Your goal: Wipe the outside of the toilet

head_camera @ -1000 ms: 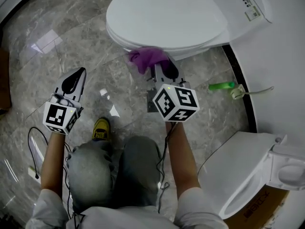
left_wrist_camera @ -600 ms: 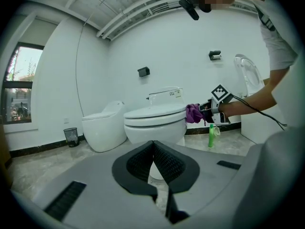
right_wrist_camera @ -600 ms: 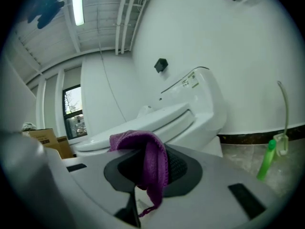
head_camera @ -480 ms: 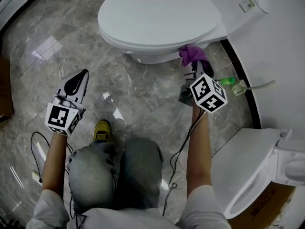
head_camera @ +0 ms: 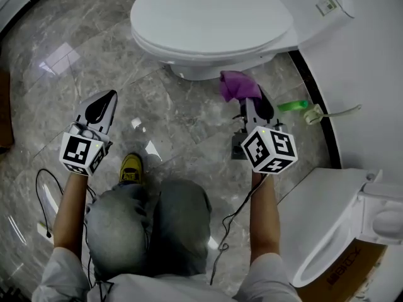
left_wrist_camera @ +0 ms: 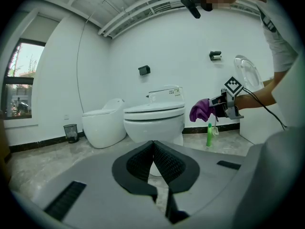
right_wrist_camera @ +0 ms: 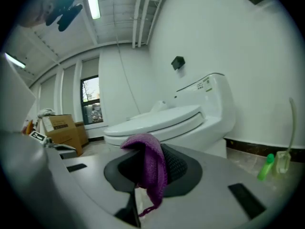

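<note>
The white toilet [head_camera: 208, 17] stands at the top of the head view with its lid down. A purple cloth [head_camera: 238, 85] hangs in the air just off the bowl's front right, pinched in my right gripper [head_camera: 250, 100], which is shut on it. In the right gripper view the cloth [right_wrist_camera: 150, 168] drapes over the jaws, with the toilet [right_wrist_camera: 167, 125] behind. My left gripper [head_camera: 104, 100] hovers over the floor to the left, shut and holding nothing [left_wrist_camera: 153, 149]. From there I see the toilet [left_wrist_camera: 155, 123] and the cloth [left_wrist_camera: 201, 109] to its right.
A green bottle [head_camera: 293, 107] and a white brush holder [head_camera: 315, 117] stand by the wall at right. A second toilet [head_camera: 327, 225] and a cardboard box [head_camera: 343, 275] are at lower right. My knees and a yellow shoe [head_camera: 131, 168] are below. A cable [head_camera: 44, 187] lies at left.
The right gripper carried the cloth from under the bowl's front round to its right side, then drew it back off the toilet. The left gripper stayed put.
</note>
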`<state>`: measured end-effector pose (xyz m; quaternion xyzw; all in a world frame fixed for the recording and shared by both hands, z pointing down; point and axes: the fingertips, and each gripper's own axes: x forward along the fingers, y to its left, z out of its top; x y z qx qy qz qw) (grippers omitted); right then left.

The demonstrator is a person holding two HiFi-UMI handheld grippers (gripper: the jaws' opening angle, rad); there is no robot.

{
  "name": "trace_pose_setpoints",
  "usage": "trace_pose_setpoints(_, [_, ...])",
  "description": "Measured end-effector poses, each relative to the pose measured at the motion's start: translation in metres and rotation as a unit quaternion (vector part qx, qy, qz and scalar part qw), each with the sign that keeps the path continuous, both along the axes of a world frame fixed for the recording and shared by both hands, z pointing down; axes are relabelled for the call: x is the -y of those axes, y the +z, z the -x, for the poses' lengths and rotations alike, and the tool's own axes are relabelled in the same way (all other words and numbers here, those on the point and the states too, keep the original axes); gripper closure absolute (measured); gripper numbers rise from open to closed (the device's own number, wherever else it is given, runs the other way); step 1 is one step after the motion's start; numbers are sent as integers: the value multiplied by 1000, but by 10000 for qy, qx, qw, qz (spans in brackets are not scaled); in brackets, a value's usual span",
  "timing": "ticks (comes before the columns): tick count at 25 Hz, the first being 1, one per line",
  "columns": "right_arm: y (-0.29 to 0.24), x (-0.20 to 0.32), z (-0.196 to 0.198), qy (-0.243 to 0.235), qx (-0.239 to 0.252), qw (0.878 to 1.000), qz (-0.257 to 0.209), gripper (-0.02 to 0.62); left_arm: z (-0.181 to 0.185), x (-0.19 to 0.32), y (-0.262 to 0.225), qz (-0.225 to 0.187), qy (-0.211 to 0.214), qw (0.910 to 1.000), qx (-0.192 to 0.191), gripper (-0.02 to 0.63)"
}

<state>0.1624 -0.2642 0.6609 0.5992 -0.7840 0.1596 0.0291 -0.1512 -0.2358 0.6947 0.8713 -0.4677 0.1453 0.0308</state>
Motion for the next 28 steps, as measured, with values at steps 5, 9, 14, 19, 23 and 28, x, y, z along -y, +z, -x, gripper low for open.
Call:
trace_pose_setpoints(5, [13, 1, 98, -997, 341, 9943, 147, 506, 15, -7, 2, -40, -206, 9998, 4, 592])
trace_pose_setpoints(9, [25, 7, 165, -1590, 487, 9860, 146, 506, 30, -16, 6, -73, -412, 9991, -2, 592])
trace_pose_setpoints(14, [35, 24, 205, -1862, 597, 9806, 109, 505, 48, -24, 23, -9, -658, 9978, 40, 592])
trace_pose_setpoints(19, [42, 41, 197, -1636, 513, 9852, 82, 506, 45, -27, 36, 26, -580, 9983, 48, 592])
trace_pose_setpoints(23, [46, 46, 169, -1309, 467, 9903, 74, 505, 38, -27, 43, 23, -460, 9989, 91, 592])
trace_pose_setpoints(28, [50, 50, 117, -816, 429, 9957, 89, 505, 22, -25, 44, 96, -272, 9996, 73, 592])
